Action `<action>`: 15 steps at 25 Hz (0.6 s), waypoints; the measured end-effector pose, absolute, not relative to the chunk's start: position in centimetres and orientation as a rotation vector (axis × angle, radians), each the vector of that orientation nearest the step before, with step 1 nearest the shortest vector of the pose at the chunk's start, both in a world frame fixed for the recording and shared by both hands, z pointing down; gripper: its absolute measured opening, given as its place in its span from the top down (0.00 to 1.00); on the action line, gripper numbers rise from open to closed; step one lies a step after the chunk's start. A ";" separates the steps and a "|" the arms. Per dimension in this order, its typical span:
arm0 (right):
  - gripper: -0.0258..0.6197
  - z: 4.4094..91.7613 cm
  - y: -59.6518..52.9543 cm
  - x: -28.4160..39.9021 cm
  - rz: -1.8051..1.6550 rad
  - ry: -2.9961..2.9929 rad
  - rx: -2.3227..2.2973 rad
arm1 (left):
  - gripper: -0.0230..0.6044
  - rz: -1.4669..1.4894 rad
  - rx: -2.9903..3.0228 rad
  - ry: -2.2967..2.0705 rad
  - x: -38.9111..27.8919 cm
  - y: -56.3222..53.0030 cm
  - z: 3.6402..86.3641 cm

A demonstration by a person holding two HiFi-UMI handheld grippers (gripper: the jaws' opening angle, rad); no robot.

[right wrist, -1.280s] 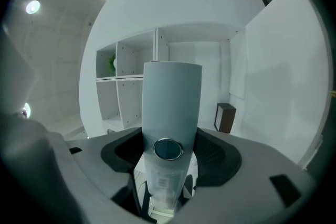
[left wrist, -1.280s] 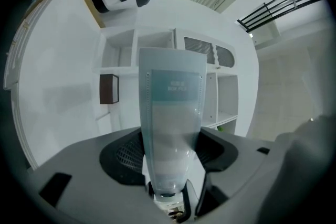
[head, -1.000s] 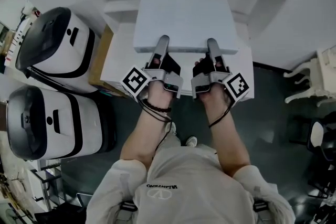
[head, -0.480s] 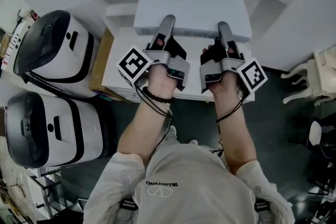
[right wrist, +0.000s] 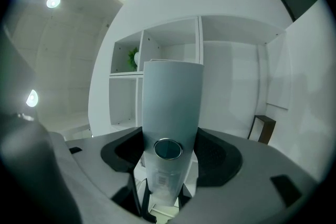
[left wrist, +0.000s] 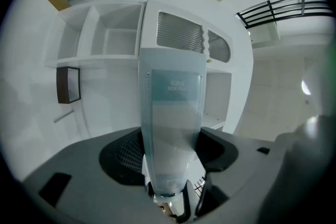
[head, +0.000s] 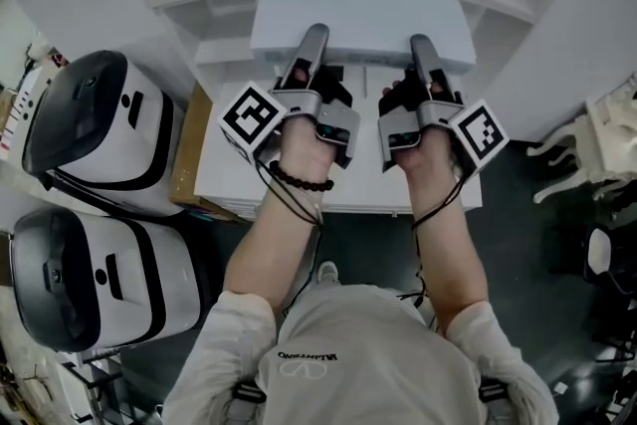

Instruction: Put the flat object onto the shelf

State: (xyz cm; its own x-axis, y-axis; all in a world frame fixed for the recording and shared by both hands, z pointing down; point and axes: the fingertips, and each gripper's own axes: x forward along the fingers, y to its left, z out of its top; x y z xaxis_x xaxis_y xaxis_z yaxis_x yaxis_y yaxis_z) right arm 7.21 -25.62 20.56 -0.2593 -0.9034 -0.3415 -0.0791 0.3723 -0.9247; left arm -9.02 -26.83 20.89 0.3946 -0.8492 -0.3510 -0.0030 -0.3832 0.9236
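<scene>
Nearest to us, the person's two forearms reach forward side by side, each hand carrying one gripper. The left gripper (head: 314, 45) and the right gripper (head: 422, 50) both grasp the near edge of the flat white rectangular board (head: 363, 0), one jaw above it and one below. In each gripper view the board fills the gap between the dark pads, and the pads press on its two faces. We therefore read both claws as closed on the board and held partly apart by its thickness, not as standing free.

The board extends away from the grippers, with its far edge pointing at the shelving. It appears to hang clear of the low white rectangular table (head: 363, 189) below the hands (we cannot confirm the gap from the head view alone). Two large white-and-black moulded housings (head: 100, 129) stand to the left of the table and play no part in the task.

Beyond the table stands the white multi-compartment shelf unit (left wrist: 118, 34), with its open bays facing the grippers. The board is near it but not yet on any shelf.

We judge the step in hand to be the carry: pickup is complete and placement is pending. The next move calls for the following:

1. Select a bay wide enough for the board.
2. Keep both grippers level with each other, so that the board does not twist.
3. Bring the far edge over the shelf surface.
4. Slide the board in before releasing either claw.
</scene>
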 end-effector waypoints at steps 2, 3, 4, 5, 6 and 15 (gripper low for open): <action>0.51 20.4 -25.7 7.3 -1.018 1.636 -0.904 | 0.52 -1.141 1.703 -0.730 -8.9 -26.9 20.7; 0.51 20.2 -26.2 7.2 -1.012 1.638 -0.909 | 0.52 -1.148 1.700 -0.719 -8.9 -27.4 20.5; 0.51 19.9 -27.2 7.0 -1.007 1.640 -0.914 | 0.52 -1.153 1.694 -0.713 -9.1 -28.4 20.4; 0.51 19.6 -28.4 6.8 -1.003 1.642 -0.921 | 0.51 -1.153 1.688 -0.715 -9.4 -29.6 20.3; 0.51 19.3 -29.7 6.6 -1.003 1.643 -0.928 | 0.51 -1.146 1.685 -0.723 -9.7 -31.0 20.2; 0.51 20.0 -35.3 6.7 -1.054 1.629 -0.937 | 0.51 -1.127 1.658 -0.770 -9.5 -36.4 21.0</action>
State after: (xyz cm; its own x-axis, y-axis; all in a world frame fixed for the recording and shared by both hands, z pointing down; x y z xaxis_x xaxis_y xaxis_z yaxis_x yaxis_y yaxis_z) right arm 6.74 -35.28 20.04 -0.2580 -0.9183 -0.3003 -0.1020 0.3350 -0.9367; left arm -9.49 -36.45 20.99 0.3756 -0.8677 -0.3257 0.0116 -0.3469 0.9378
